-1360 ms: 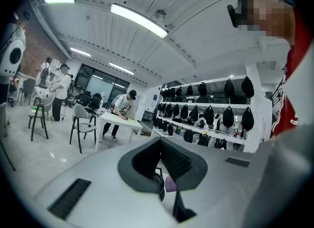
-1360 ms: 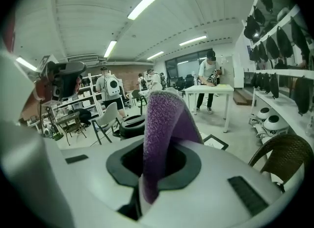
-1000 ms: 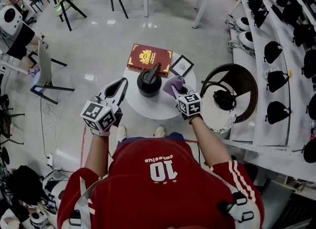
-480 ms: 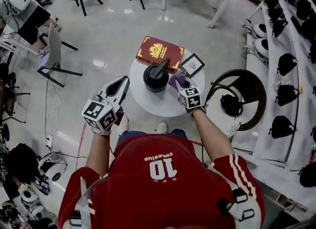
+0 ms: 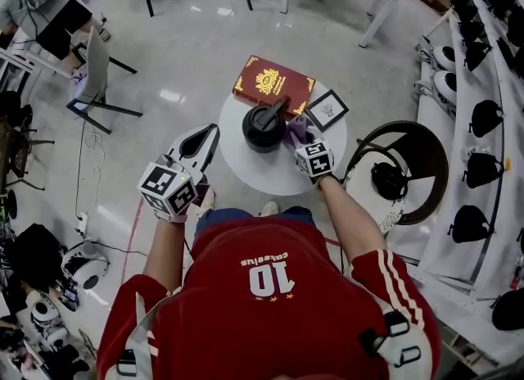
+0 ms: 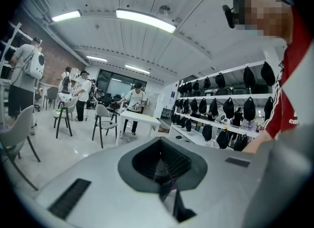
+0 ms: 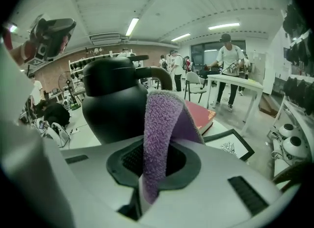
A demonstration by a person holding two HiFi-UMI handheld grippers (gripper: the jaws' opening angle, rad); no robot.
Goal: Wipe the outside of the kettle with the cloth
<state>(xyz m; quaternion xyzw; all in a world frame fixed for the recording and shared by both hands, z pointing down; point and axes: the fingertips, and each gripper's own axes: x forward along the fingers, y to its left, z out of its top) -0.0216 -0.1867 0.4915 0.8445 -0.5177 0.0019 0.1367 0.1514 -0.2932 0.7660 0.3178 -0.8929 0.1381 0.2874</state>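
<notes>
The cloth [image 5: 295, 132] is clamped in the right claw [image 5: 301, 141], just beside the kettle [image 5: 264, 127] toward the bench's [image 5: 254, 175] far edge; wiping is judged barely begun. The left claw [image 5: 199, 145] is held closed, empty.

1. kettle [image 7: 115, 101] base hidden behind right gripper [image 7: 149, 173] body.
2. cloth [image 7: 159, 128] lower end buried between its jaws.
3. framed picture [image 7: 235, 146] right of the claw: print too small to read.
4. book [image 7: 201, 115] mostly behind cloth.
</notes>
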